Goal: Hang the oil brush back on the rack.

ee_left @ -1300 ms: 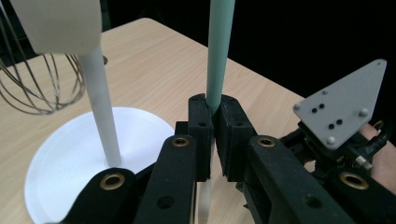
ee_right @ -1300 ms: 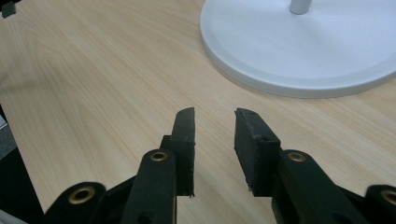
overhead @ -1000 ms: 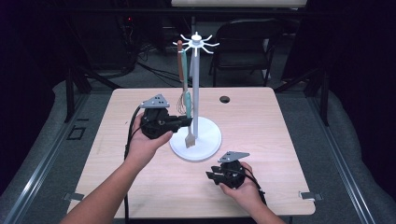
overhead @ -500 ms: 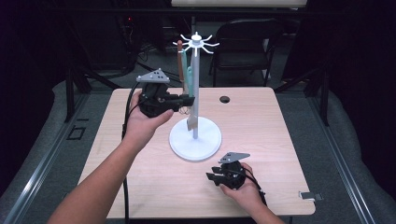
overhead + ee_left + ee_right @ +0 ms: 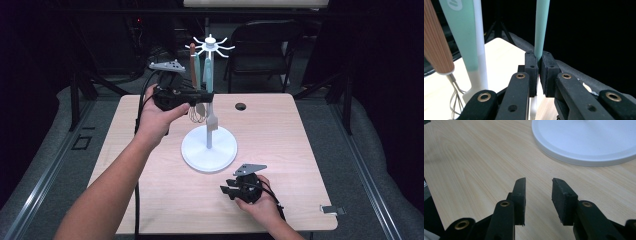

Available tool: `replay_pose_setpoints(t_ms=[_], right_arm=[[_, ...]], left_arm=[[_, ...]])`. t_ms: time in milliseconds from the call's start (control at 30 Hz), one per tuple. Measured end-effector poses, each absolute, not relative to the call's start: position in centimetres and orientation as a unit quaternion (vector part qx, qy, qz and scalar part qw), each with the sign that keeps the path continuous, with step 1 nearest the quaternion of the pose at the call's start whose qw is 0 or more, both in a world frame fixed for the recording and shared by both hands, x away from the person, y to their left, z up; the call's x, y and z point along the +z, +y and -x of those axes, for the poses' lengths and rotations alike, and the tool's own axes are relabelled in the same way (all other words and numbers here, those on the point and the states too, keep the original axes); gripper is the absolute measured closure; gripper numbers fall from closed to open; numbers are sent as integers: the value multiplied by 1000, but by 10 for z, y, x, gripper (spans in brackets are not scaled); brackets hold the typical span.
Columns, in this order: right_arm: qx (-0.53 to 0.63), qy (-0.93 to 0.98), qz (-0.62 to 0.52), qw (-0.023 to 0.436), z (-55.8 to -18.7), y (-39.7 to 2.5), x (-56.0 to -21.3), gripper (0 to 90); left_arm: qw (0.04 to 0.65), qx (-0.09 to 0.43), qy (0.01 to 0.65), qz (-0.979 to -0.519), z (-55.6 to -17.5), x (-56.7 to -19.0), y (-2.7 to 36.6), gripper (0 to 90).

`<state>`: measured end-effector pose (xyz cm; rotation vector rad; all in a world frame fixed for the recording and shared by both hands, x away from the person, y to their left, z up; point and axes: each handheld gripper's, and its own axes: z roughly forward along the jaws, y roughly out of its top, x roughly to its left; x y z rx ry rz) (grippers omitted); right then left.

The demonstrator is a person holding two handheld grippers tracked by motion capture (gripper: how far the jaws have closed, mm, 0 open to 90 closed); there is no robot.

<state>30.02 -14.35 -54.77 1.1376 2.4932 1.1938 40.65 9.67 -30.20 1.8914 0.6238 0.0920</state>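
Now clamping hard: left gripper (image 5: 538,75), held up beside the rack, squeezing the mint-green handle of a spatula (image 5: 541,27) between nearly closed jaws (pads pressing on both sides). Holding that spatula upright, its flat pale blade (image 5: 212,121) hanging down just beside the white pole (image 5: 208,95) of the utensil rack, above the round white base (image 5: 209,150). Hanging close by on the gripper's near side, a whisk with a wooden handle (image 5: 435,42) and wire loops (image 5: 197,114), plus another mint-green utensil (image 5: 465,37) against the pole. Resting low on the light wood table (image 5: 300,150), right gripper (image 5: 538,192), jaws parted and gripping nothing, pointing toward the base's rim (image 5: 584,161).
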Motion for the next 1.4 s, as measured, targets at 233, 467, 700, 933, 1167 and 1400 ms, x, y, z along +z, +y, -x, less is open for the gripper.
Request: replay_pose_setpoints(t_ms=[233, 467, 700, 933, 1167, 1400], right_arm=[[398, 832, -379, 76, -300, -143, -549, 644], [396, 834, -377, 74, -299, -142, -549, 644], [401, 830, -380, 74, -299, -141, -550, 644], [398, 833, -376, 76, -299, -142, -549, 644], [398, 832, -379, 76, -299, -144, -548, 644], [396, 834, -376, 78, -300, -144, -549, 644]], left_arm=[[543, 29, 271, -794, -412, -304, 96, 853], [550, 26, 264, -792, -413, -304, 95, 853], [548, 17, 259, -795, -416, -304, 89, 853], [549, 6, 278, -788, -426, -309, 89, 853], [546, 22, 287, -787, -426, -311, 89, 821], [532, 49, 291, -793, -420, -310, 90, 725]])
